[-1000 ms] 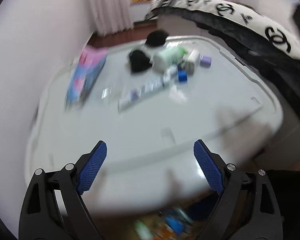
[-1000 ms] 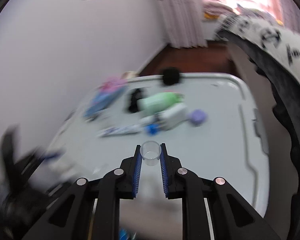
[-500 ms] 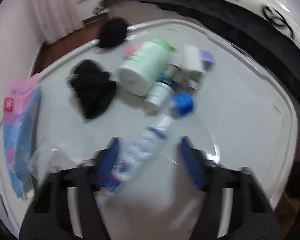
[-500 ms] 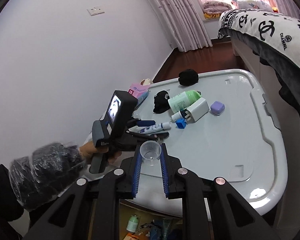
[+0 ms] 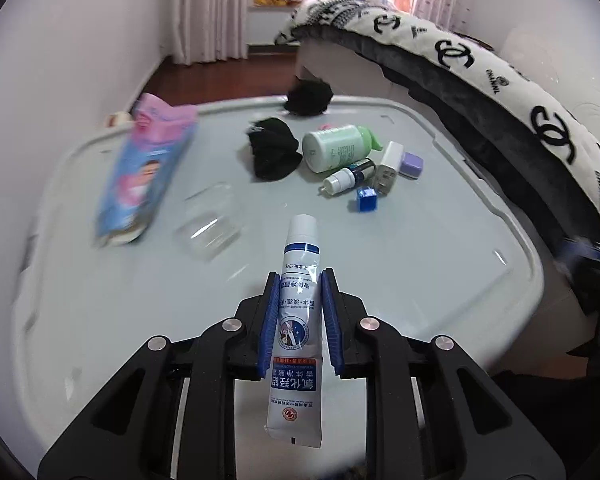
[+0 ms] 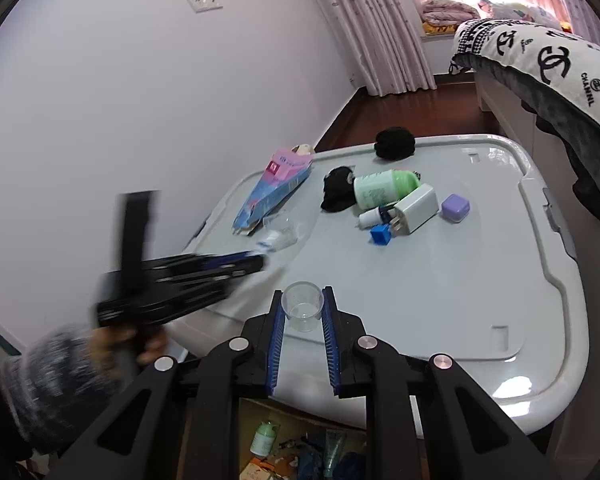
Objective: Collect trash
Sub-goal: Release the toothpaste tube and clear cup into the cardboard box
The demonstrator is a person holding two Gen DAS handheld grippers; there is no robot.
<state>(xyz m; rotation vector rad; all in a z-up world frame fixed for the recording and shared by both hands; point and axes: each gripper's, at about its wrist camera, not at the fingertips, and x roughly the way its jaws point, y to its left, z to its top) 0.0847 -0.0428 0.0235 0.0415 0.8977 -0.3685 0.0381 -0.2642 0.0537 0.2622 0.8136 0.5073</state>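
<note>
Room: bedroom corner, white wall to one side, bed (image 5: 480, 64) with a logo blanket along the other.
Surface: pale grey lid of a storage bin serves as the desk (image 5: 440, 248), with a raised rim all round.
Left hand-held gripper (image 5: 300, 312): closed on the toothpaste tube (image 5: 298, 320), gripped mid-body, cap pointing forward, tube lifted off the desk.
Right hand-held gripper (image 6: 302, 312): nearly closed on the small clear cup (image 6: 302, 306), held upright at the fingertips above the near rim.
Done so far: two pieces are in hand and off the surface.
Drop point: a box of discarded items (image 6: 300, 452) shows below the near edge in the right wrist view; I judge it the likely collecting place.
Left on the desk: pink and blue packet (image 5: 140, 176), clear plastic wrapper (image 5: 212, 226), black cloth (image 5: 274, 152), green bottle (image 5: 336, 148), small dropper bottle (image 5: 346, 176), white charger (image 5: 388, 168), lilac box (image 5: 412, 164), blue cube (image 5: 366, 200), black fluffy ball (image 5: 308, 96) at the far rim.
Progress: early, most pieces remain, by my judgement.
Open room: the near half of the desk is bare; the clutter sits in the far half.
Edges: the wall hems in one side, the bed overhang the other, so pulling back over the near edge looks the freest way.
</note>
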